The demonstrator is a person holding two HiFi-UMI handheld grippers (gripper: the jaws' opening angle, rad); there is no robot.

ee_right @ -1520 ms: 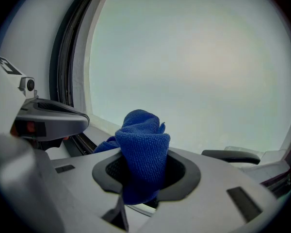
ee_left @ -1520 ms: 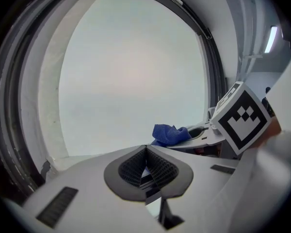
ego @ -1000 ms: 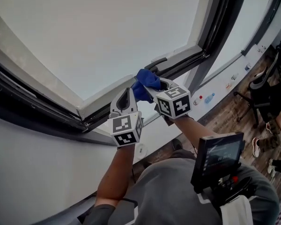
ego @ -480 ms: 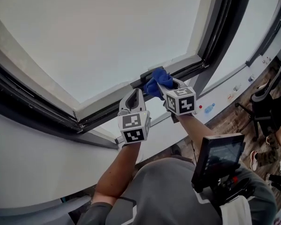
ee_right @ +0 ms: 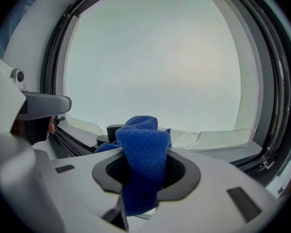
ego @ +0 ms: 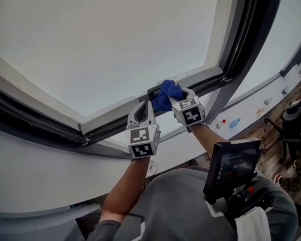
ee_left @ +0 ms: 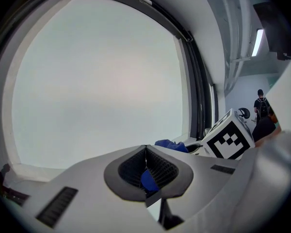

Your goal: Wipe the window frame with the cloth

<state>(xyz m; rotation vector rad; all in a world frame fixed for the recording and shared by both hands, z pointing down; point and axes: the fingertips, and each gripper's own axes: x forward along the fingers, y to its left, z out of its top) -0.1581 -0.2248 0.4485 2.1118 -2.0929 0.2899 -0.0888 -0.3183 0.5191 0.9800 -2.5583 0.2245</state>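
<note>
The blue cloth (ego: 168,92) is bunched against the window frame's lower rail (ego: 110,110), right at a dark handle (ego: 154,91). My right gripper (ego: 174,97) is shut on the cloth (ee_right: 143,141), which bulges up through its jaws in the right gripper view. Just to its left, my left gripper (ego: 145,105) points at the same rail with its jaws closed. In the left gripper view a small blue tip of cloth (ee_left: 148,179) sits between the pads of the left gripper (ee_left: 145,152), and the rest of the cloth (ee_left: 172,145) lies beyond, beside the right gripper's marker cube (ee_left: 229,139).
The dark outer frame (ego: 241,49) runs up the right side, with a white sill (ego: 251,104) below it carrying small red (ego: 223,121) and blue (ego: 235,123) items. A screen device (ego: 233,165) hangs at the person's chest. Chairs (ego: 296,119) stand on the wooden floor at right.
Both grippers have carried the cloth forward along the rail, from short of the dark handle to right against it. The jaws have stayed closed throughout.
</note>
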